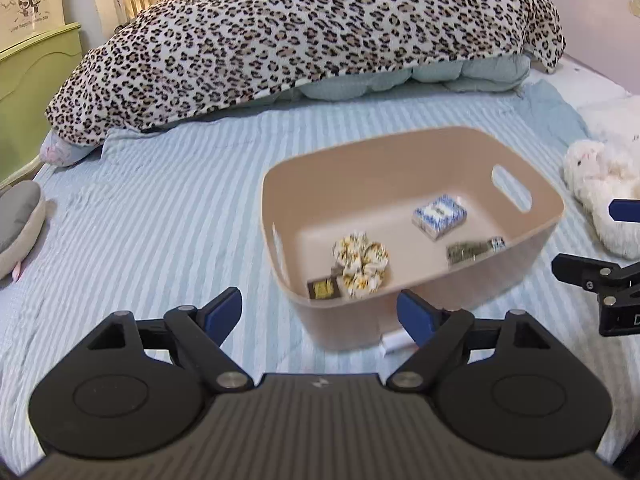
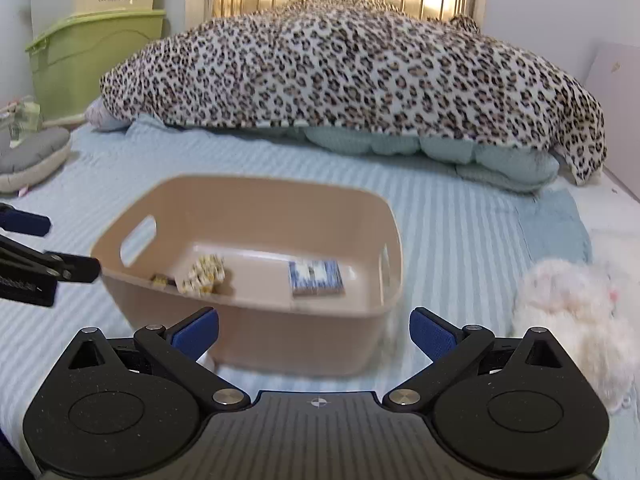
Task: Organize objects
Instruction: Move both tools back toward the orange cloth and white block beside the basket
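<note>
A beige plastic bin [image 1: 532,204] [image 2: 256,320] with cut-out handles stands on the striped bed. Inside it lie a blue patterned card box [image 1: 439,215] [image 2: 316,277], a yellow-and-white floral scrunchie [image 1: 360,266] [image 2: 203,274], a small dark square packet [image 1: 323,289] [image 2: 162,279] and a greenish packet [image 1: 468,251]. A small white object [image 1: 394,342] lies on the bed against the bin's near wall. My left gripper [image 1: 320,314] is open and empty just in front of the bin. My right gripper [image 2: 314,334] is open and empty at the bin's near side.
A leopard-print blanket [image 1: 300,36] [image 2: 352,68] over a pale quilt fills the back of the bed. A white plush toy [image 1: 604,184] [image 2: 576,320] lies right of the bin. A grey cushion [image 1: 18,228] [image 2: 32,156] and green storage boxes [image 2: 92,52] stand at the left.
</note>
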Tool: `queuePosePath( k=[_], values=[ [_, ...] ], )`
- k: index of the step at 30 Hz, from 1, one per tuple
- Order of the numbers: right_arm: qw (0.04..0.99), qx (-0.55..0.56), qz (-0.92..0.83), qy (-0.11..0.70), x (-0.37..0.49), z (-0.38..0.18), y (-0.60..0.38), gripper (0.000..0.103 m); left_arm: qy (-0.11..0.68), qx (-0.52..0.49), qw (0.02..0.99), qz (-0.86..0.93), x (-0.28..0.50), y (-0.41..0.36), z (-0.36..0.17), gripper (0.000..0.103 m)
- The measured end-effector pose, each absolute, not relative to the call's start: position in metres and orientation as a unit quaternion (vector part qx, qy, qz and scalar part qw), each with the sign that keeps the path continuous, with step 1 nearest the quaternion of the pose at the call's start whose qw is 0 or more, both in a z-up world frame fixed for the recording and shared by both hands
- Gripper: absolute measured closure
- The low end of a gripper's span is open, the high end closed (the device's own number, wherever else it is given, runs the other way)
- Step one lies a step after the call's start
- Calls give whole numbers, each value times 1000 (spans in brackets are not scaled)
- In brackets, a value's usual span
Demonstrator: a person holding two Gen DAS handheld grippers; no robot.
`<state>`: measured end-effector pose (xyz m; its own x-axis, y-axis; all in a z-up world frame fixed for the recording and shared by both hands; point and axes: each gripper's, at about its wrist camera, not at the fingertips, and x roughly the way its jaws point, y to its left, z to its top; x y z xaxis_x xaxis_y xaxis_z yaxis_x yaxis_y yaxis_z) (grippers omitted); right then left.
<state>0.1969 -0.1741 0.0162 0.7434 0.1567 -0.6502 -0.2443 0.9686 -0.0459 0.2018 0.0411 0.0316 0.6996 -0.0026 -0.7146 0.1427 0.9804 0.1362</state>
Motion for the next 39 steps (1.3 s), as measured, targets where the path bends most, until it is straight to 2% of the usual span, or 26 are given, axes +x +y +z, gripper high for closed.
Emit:
queuePosePath(
  k=[9, 22, 39],
  values=[
    [912, -72, 111, 389, 173, -21, -167, 0, 427, 78, 900, -26, 178, 51, -5, 18],
    [883, -69, 119, 449, 174, -73, -149, 0, 482, 58, 874, -16, 187, 65, -62, 18],
    [876, -48, 161, 451, 214, -101, -99, 0, 504, 50, 862, -12, 219, 76, -88, 18]
  ],
)
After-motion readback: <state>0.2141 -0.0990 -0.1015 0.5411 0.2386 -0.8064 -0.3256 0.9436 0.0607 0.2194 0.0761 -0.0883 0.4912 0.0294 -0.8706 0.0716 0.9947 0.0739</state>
